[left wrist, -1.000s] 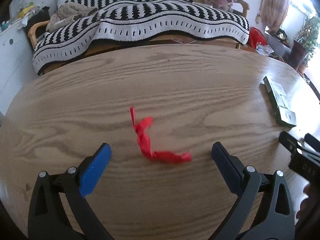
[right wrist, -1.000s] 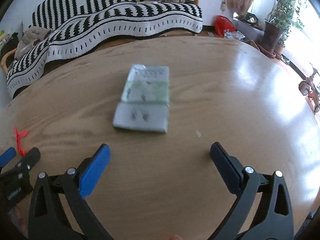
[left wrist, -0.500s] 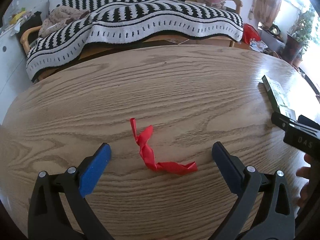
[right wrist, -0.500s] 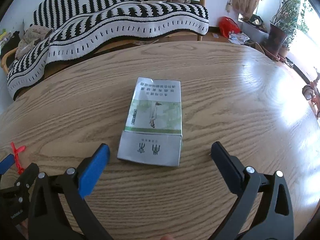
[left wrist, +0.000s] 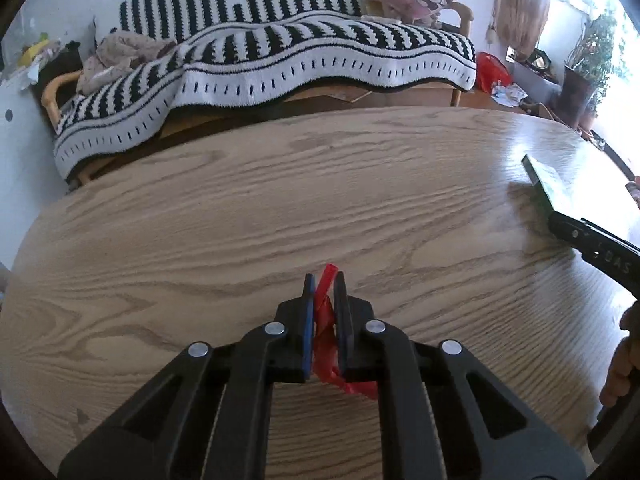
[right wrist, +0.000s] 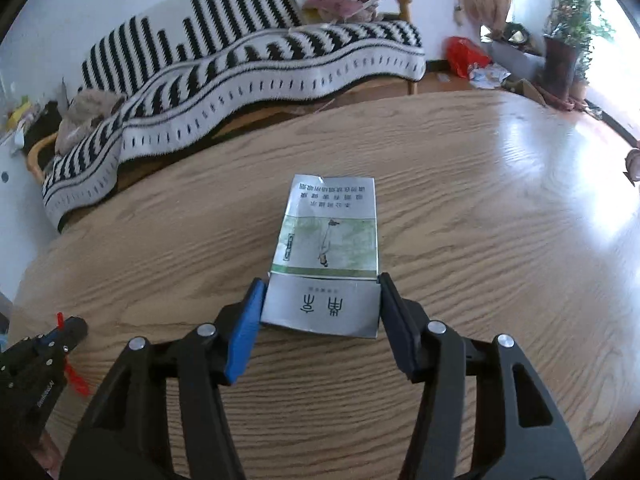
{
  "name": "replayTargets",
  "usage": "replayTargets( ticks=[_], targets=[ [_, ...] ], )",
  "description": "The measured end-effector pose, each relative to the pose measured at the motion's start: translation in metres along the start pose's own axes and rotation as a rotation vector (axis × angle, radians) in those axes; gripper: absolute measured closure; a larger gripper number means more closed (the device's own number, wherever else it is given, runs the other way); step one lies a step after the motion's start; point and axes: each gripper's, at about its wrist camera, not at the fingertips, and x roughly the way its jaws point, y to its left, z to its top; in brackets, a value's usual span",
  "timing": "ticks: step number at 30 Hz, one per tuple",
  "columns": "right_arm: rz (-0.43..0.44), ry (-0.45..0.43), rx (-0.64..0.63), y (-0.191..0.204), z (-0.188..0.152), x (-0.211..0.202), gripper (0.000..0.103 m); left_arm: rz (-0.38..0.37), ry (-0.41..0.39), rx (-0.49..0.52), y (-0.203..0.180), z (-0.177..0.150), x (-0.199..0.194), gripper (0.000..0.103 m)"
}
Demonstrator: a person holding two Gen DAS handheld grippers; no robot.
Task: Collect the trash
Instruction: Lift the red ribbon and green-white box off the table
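I've got the left tool (left wrist: pixel 324 280) pinching the limp red wrapper strip (left wrist: pixel 326 316) just above the table (left wrist: pixel 280 208), w/ right tool (right wrist: pixel 322 284) closing on the light, crushable cigarette pack (right wrist: pixel 326 256) across its near end, so go easy.

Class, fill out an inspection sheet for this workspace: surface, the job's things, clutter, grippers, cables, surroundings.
Surface: wooden table, oval, glossy.
Job's things: red wrapper, twisted; flattened carton lying flat.
Clutter: nothing seen.
Grippers: left gripper shut on the red wrapper; right gripper closing, its jaws against both sides of the flattened carton's near end.
Cables: nothing seen.
Surroundings: striped blanket over a bench, red bag on the floor, potted plant near the window.
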Motion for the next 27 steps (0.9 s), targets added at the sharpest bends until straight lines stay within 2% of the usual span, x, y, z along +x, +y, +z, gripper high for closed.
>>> replayTargets(
  ticks=[11,17,22,27],
  targets=[
    [0.008,-0.056,-0.022,0.006,-0.012,-0.022,0.047,-0.038,-0.028,-0.018,0.001,0.002,-0.013,0.095],
    [0.022,-0.048,-0.034,0.009,-0.017,-0.025,0.047,-0.052,-0.032,-0.027,0.001,0.002,-0.016,0.095],
    [0.018,-0.051,-0.039,0.01,-0.019,-0.027,0.047,-0.108,-0.039,-0.077,0.013,0.003,-0.024,0.095],
    [0.023,-0.044,-0.047,0.014,-0.022,-0.025,0.047,-0.108,-0.053,-0.082,0.018,0.002,-0.031,0.095]
  ],
)
